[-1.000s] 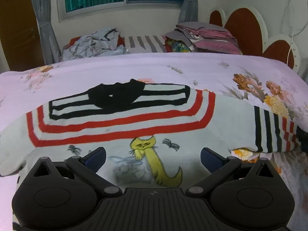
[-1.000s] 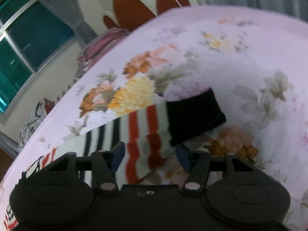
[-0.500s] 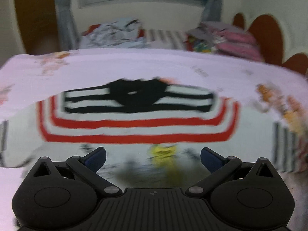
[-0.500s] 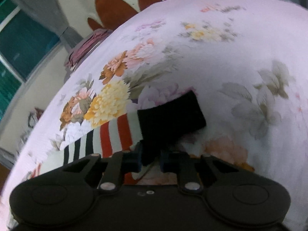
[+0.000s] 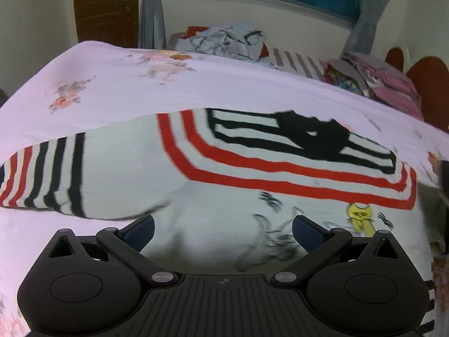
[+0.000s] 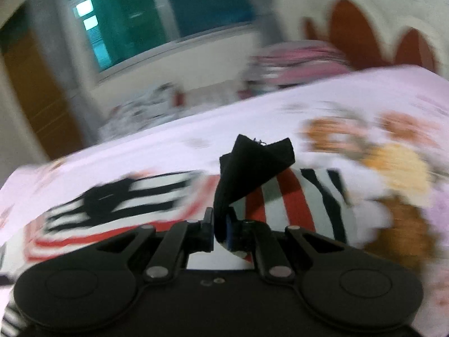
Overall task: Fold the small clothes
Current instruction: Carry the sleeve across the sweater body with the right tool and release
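Striped sweater (image 5: 252,185) spread on the flowered bed (image 5: 140,90), left tongs (image 5: 223,229) gaping empty above it, right tongs (image 6: 220,229) just clamped onto the black cuff (image 6: 252,163), lifting it

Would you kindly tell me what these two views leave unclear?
- Left wrist view: the sweater's lower hem, hidden behind the open left gripper.
- Left wrist view: its right sleeve, cut off by the frame edge.
- Right wrist view: flowers on the bedsheet, smeared by blur; right gripper clamps the cuff.
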A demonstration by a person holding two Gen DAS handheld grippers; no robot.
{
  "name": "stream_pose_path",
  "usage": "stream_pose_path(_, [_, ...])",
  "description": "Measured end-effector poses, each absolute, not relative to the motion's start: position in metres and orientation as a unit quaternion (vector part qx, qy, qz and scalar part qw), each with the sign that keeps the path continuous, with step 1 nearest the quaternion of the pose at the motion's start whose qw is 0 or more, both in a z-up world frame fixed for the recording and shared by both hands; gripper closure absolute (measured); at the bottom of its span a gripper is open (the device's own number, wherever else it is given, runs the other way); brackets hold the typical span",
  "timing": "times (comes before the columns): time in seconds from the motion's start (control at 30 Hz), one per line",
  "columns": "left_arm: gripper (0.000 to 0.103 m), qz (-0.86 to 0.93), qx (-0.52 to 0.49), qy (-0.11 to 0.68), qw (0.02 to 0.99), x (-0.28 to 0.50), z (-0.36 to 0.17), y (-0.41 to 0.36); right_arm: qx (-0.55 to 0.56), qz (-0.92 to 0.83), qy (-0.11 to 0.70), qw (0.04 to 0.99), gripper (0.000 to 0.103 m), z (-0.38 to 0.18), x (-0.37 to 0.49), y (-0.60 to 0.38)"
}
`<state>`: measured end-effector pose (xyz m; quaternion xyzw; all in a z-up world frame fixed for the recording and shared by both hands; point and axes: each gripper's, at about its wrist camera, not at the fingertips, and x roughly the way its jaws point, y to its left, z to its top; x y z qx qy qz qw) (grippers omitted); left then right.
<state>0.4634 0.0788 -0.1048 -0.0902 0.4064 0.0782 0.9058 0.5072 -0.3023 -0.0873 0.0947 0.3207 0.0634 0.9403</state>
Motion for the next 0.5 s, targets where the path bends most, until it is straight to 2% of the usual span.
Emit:
stream_pose_path(0.23, [0.0,0.069,-0.11,0.396,0.909,0.445,-0.112,0.128,0.031,0.144,0.36,0.921,0.095,-0.112,0.521,-0.17])
stream_pose_path(0.43, [0.0,0.078,-0.128,0.402,0.903,0.44,-0.121,0.165,0.031,0.169,0.411,0.895,0.093,-0.156,0.527,-0.108])
stream_pose_path(0.47, [0.0,0.075,-0.128,0.402,0.904,0.439,-0.121,0.167,0.036,0.165,0.406,0.898,0.092,-0.159,0.522,-0.108])
stream_pose_path(0.5, [0.0,0.069,-0.128,0.4,0.905,0.441,-0.121,0.166,0.042,0.168,0.402,0.899,0.08,-0.158,0.52,-0.107])
